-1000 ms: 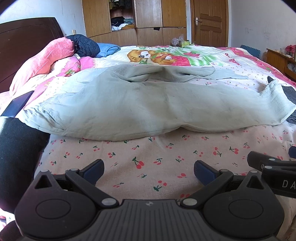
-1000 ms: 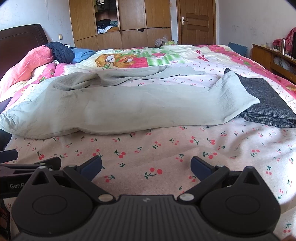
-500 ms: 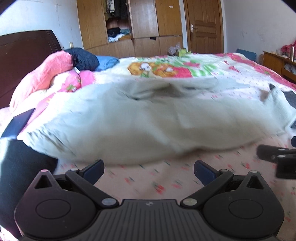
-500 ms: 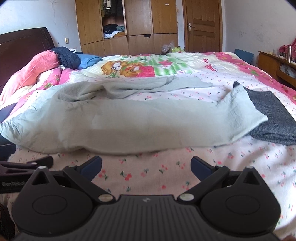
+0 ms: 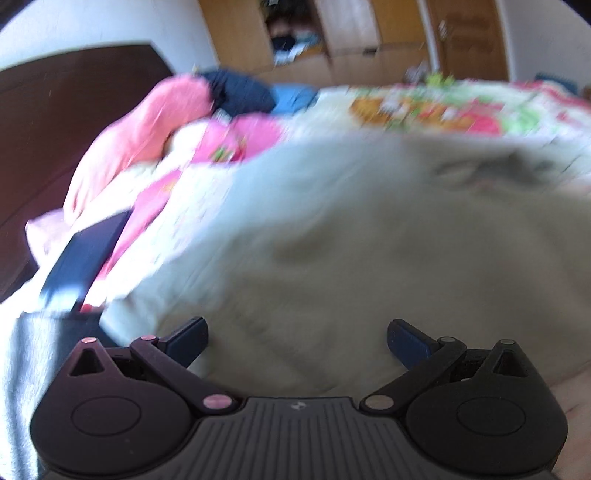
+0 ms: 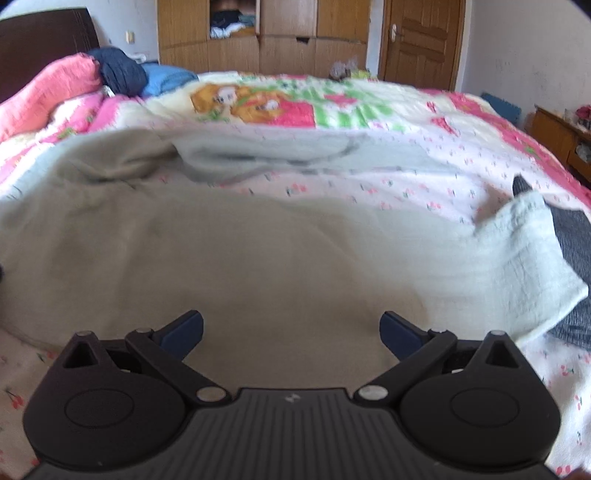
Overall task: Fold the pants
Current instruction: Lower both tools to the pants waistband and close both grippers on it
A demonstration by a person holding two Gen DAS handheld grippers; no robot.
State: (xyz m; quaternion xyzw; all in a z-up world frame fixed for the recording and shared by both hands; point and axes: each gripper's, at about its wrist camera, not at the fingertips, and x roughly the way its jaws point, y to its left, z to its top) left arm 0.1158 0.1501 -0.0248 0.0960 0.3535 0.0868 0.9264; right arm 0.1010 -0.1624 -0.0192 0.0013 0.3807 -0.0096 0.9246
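Note:
Pale green pants lie spread sideways across the cherry-print bed sheet, one leg end at the right over a dark grey cloth. They also fill the blurred left wrist view. My left gripper is open, its fingers over the near edge of the pants towards their left end. My right gripper is open, its fingers over the near edge around the middle. Neither holds anything.
A dark grey folded cloth lies at the right under the leg end. Pink pillows and a dark headboard are at the left. A wardrobe and door stand behind the bed. A dark flat object lies at the left.
Both grippers have moved forward from the bare sheet to over the near edge of the pants. The left view has swung left and is blurred. Both stay open.

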